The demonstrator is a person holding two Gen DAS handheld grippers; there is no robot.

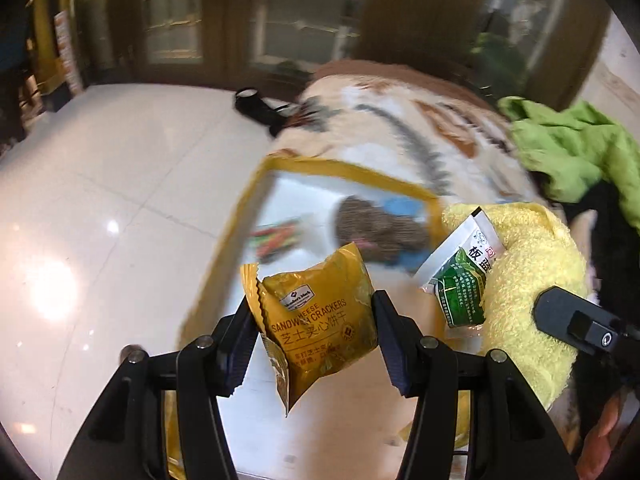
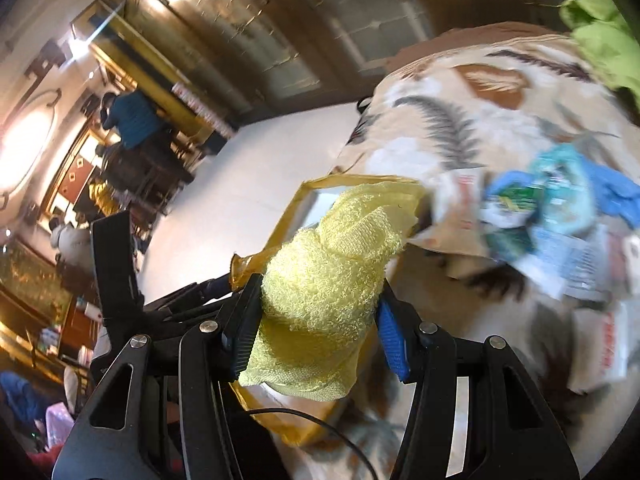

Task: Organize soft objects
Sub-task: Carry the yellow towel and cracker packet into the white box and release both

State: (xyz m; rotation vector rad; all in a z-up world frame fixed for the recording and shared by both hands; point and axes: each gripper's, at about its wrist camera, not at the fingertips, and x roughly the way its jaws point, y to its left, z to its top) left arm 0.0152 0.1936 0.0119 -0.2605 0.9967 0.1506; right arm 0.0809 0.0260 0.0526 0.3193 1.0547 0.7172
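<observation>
Left gripper (image 1: 316,332) jaws pinch the cracker packet (image 1: 320,328), right gripper (image 2: 316,320) jaws pinch the yellow towel (image 2: 332,276); carry both squarely over the yellow-rimmed bag (image 1: 352,170) before letting go

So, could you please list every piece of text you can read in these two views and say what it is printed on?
"Member's Mark", "SANDWICH CRACKERS", "芝士夹心饼干": yellow cracker packet in the left gripper.
"板蓝": green-and-white sachet against the yellow towel in the right gripper.
Small print on the packet, red lettering on the pile of packets: too blurred.
</observation>
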